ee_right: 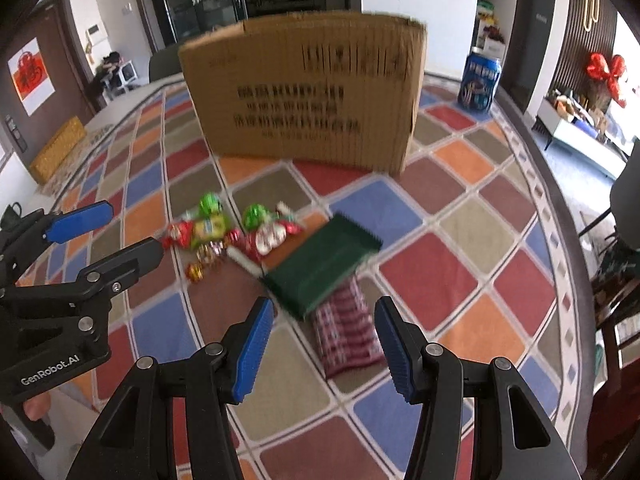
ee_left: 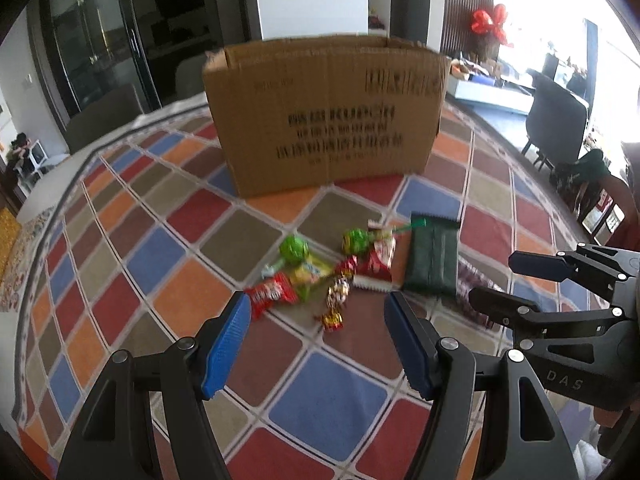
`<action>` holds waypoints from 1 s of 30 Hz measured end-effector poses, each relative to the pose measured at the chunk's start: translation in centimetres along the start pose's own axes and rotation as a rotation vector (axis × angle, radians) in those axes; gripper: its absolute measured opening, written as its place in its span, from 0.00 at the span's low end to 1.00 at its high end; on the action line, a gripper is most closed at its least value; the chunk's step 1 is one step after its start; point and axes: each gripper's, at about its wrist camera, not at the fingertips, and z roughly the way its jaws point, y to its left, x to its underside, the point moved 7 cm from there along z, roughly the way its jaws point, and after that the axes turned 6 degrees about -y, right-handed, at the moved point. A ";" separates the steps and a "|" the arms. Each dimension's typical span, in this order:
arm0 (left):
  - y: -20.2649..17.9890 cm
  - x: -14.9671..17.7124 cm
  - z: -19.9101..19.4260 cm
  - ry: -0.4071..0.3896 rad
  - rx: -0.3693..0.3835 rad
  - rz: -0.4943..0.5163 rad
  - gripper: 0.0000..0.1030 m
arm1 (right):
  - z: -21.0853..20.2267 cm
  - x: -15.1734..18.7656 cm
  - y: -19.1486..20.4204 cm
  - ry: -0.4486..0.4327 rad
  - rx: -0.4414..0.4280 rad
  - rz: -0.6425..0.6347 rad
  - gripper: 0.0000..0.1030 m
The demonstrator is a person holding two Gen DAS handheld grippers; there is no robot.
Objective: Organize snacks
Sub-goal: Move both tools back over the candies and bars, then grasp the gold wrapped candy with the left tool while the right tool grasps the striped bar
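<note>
Your left gripper (ee_left: 316, 344) and right gripper (ee_right: 324, 344) both hang over the snack pile (ee_left: 352, 268) with fingers spread and nothing between them, which suits a first pick, since the snacks lie loose on the checkered surface (ee_left: 328, 400) in front of the cardboard box (ee_left: 324, 116). The dark green packet (ee_right: 320, 268) overlaps the red plaid packet (ee_right: 348, 340), so lift it first. A blue can (ee_right: 479, 80) stands well apart beside the box.
</note>
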 end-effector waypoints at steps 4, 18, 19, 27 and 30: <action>-0.1 0.9 1.1 0.040 0.010 -0.005 0.66 | 0.8 1.0 -0.2 0.043 0.004 0.010 0.52; 0.4 1.5 4.9 0.116 0.036 -0.047 0.56 | 3.5 2.1 -1.0 0.111 0.046 -0.022 0.58; 0.4 1.5 5.1 0.119 0.038 -0.051 0.54 | 3.6 2.1 -1.0 0.113 0.049 -0.022 0.58; -0.2 1.1 6.6 0.134 0.045 -0.054 0.43 | 4.7 1.6 -1.7 0.104 0.047 -0.001 0.58; -0.4 1.2 7.1 0.149 0.053 -0.057 0.38 | 4.8 1.4 -1.7 0.096 0.048 -0.004 0.58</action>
